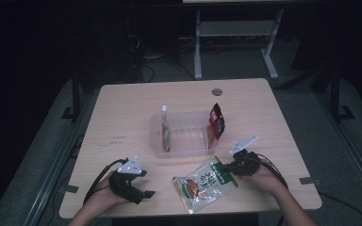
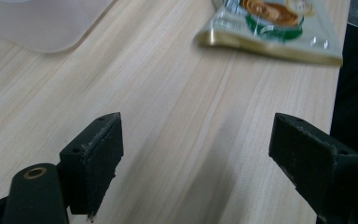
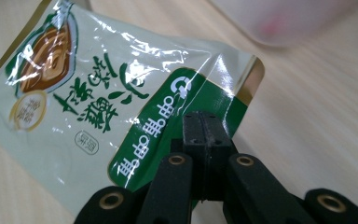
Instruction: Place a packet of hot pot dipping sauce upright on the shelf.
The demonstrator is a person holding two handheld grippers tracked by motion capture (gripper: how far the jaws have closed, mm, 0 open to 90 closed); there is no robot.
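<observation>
The right claw [image 1: 228, 166] sits at about five o'clock on the worktop [image 1: 122, 108]; its jaws are pressed together on the green-banded end of a pale green snack pouch [image 1: 204, 182]; in the right gripper view the two black pads meet over the pouch's [image 3: 98, 107] green strip with white characters, and no gap shows between them. The pouch lies at six o'clock, close to the near edge, its gripped end pointing toward two o'clock and its far end toward eight; its printed face, with a brown round picture, is up.

The left claw [image 1: 145, 183] rests at about seven o'clock, well apart from the pouch; its jaws stand wide apart with nothing between them; in the left gripper view bare wood lies between the pads, and the pouch [image 2: 279, 28] shows at one o'clock.

A clear plastic bin [image 1: 184, 148] stands at the centre of the worktop, at twelve o'clock from the pouch; a whitish packet [image 1: 165, 132] stands against its nine o'clock wall; a red and black packet [image 1: 216, 121] leans on its three o'clock wall.
</observation>
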